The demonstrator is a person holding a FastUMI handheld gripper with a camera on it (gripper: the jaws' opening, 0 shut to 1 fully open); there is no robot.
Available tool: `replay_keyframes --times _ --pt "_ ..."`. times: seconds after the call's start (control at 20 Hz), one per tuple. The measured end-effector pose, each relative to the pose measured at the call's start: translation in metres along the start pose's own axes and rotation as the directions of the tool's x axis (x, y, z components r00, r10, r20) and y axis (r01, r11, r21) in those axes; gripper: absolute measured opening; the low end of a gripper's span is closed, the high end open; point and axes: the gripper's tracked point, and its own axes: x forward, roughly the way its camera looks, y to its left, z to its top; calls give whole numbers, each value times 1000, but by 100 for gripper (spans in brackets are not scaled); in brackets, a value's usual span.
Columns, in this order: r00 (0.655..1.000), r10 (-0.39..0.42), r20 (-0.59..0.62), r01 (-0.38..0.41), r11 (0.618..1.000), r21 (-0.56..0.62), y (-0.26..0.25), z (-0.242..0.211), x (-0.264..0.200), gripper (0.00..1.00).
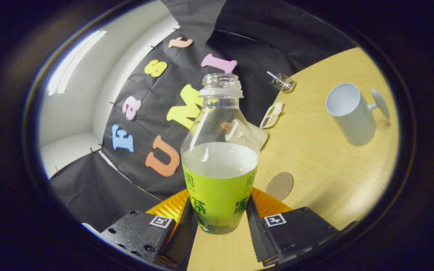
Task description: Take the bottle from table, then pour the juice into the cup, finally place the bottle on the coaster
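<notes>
Left finger (pixel 187 226): black, ribbed inner face pressed against the bottle's left side, low on the label.
Gripper (pixel 220 222): clamped on the bottle; both fingers contact the lower body, one per side, orange housing visible behind them.
Bottle (pixel 220 162): clear plastic, cap off, neck open; held upright between the fingers. Green label wraps the lower half. Pale liquid level sits just above the top of the label. Base appears lifted off the table, though I cannot tell for certain.
Right finger (pixel 255 229): black, ribbed face against the bottle's right side, mirroring the left.
Coaster (pixel 279 185): flat brown disc on the table, just beyond the right finger, right of the bottle; nothing on it.
Table (pixel 315 169): light wood, round edge.
Small packet (pixel 272 115): lying near the table's far edge, behind the bottle.
Small clear cube object (pixel 284 82): farther back, near the edge.
Cup (pixel 350 113): white mug, handle on its far side, standing well apart from bottle and coaster; inside looks empty.
</notes>
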Motion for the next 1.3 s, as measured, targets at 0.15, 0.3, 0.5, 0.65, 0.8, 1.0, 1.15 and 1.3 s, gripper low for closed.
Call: replay_keyframes --times 0.15,0.3,0.5,0.65,0.8,1.0,1.15,1.3 --pt "1000 -19 8 19 997 77 -11 13 3 74" --pt "1000 -20 15 18 986 165 -18 22 8 74" --pt "1000 -1 31 -8 956 294 -13 31 14 74" --pt "999 12 45 -28 925 379 -9 38 18 74" --pt "997 37 74 -66 889 454 -1 46 19 73" --pt "994 48 102 -94 846 525 8 55 22 74" --pt "992 52 115 -108 822 559 12 61 21 73" --pt "987 70 142 -141 795 589 15 69 20 73"
